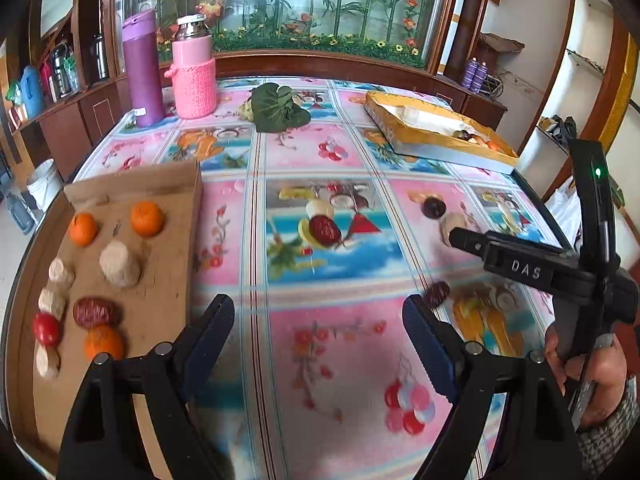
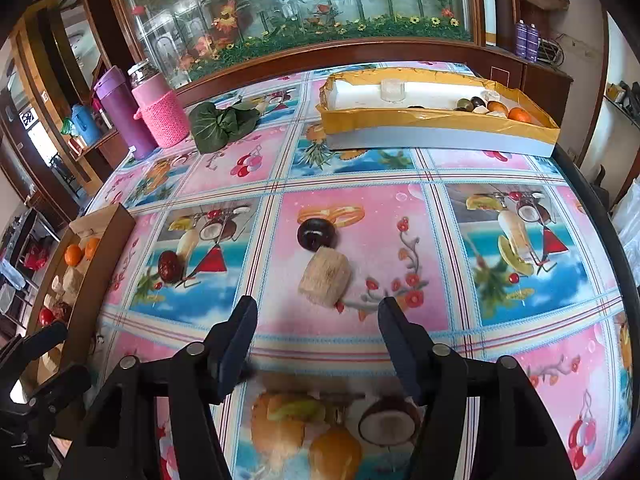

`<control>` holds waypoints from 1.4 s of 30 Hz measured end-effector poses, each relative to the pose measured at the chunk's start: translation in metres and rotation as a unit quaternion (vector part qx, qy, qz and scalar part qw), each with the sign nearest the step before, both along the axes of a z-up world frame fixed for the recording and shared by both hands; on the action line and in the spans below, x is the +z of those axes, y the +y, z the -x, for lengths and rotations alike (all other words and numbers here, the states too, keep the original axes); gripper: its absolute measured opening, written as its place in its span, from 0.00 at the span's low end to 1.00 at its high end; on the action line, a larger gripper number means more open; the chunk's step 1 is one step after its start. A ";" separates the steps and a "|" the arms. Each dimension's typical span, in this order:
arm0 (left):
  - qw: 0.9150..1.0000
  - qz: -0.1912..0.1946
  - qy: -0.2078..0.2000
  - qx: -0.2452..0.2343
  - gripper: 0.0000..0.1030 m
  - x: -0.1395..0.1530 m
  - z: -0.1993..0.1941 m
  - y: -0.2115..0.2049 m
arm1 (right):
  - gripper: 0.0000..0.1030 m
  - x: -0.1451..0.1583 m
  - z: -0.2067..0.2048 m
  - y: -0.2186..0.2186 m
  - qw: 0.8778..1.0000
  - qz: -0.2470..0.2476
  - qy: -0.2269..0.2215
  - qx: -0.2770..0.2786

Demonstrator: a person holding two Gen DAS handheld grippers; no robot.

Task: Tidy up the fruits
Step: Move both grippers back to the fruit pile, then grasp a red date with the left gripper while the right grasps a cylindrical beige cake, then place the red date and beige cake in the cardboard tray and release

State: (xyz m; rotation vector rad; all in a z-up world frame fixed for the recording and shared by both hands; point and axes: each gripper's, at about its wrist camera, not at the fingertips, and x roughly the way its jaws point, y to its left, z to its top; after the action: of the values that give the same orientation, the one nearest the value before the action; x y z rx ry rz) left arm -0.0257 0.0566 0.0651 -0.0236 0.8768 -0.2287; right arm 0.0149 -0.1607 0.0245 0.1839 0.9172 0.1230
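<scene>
Your pictures are bright with soft daylight; it pours in at twelve o'clock, where the glass panel (image 1: 280, 4) blows out white. The glossy table (image 2: 360, 184) shows only faint shadows. Both fisheye views bow hard at the rims, corners black. Near six o'clock the print smears and your tool fingers (image 2: 240, 344) look soft.

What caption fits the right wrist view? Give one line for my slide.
Open right tool hovers near a beige chunk and dark round fruit on the fruit-print tablecloth.
</scene>
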 end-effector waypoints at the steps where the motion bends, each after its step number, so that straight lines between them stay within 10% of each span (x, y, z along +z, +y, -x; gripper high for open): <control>1: 1.000 -0.001 0.000 0.002 0.83 0.000 -0.007 0.000 | 0.60 -0.003 -0.005 0.000 1.000 -0.004 0.001 -0.003; 17: 0.998 -0.031 0.049 0.007 0.80 -0.052 -0.087 -0.032 | 0.43 -0.017 -0.024 0.019 1.000 0.006 -0.011 0.008; 24: 0.998 -0.059 0.023 0.010 0.25 -0.048 -0.087 -0.035 | 0.30 -0.018 -0.025 0.017 1.000 0.013 -0.016 0.003; 42: 0.997 0.047 -0.013 0.053 0.25 0.019 -0.003 0.056 | 0.30 0.013 0.008 0.026 0.998 0.002 -0.064 0.009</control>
State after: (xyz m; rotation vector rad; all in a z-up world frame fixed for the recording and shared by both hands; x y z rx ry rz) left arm -0.0229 0.1126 0.0842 -0.1541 0.8351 -0.1700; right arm 0.0074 -0.1343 0.0370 0.1622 0.7919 0.1470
